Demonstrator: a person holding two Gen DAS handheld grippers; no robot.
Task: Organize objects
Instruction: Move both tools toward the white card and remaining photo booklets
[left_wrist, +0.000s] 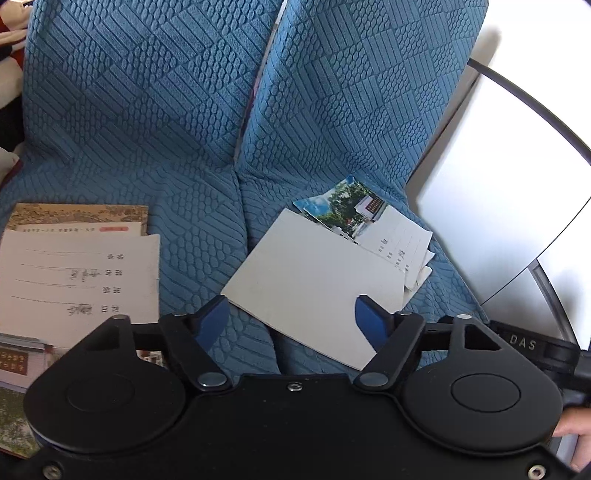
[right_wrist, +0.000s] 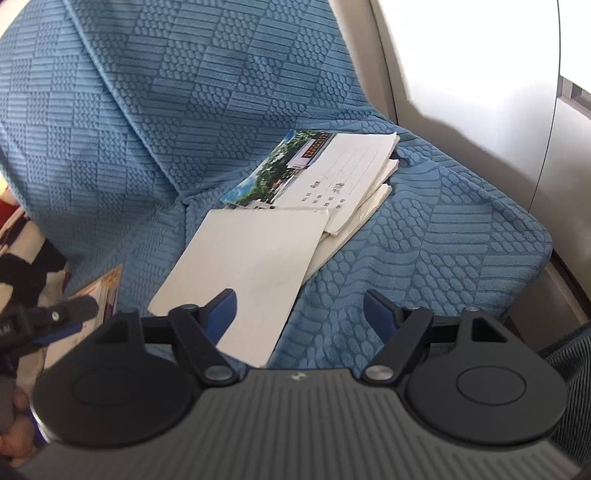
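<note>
A plain white booklet (left_wrist: 314, 273) (right_wrist: 251, 266) lies on top of a loose pile on the blue sofa seat. Under it is a notebook with a photo cover (left_wrist: 354, 210) (right_wrist: 295, 166) and more white pages. My left gripper (left_wrist: 291, 314) hangs open over the booklet's near edge, its right finger (left_wrist: 369, 325) above the paper. My right gripper (right_wrist: 301, 306) is open too, its left finger (right_wrist: 223, 314) over the booklet's near corner and its right finger over bare fabric. Neither pad presses on the paper. A second pile of notebooks (left_wrist: 81, 273) (right_wrist: 107, 291) lies to the left.
The textured blue sofa cover (left_wrist: 147, 110) (right_wrist: 424, 240) runs over seat and backrest. A white, smooth armrest or panel (left_wrist: 498, 184) (right_wrist: 461, 55) bounds the seat on the right. The other gripper shows at each view's edge (left_wrist: 524, 343) (right_wrist: 55, 317). A patterned cloth (right_wrist: 22, 236) lies at the left.
</note>
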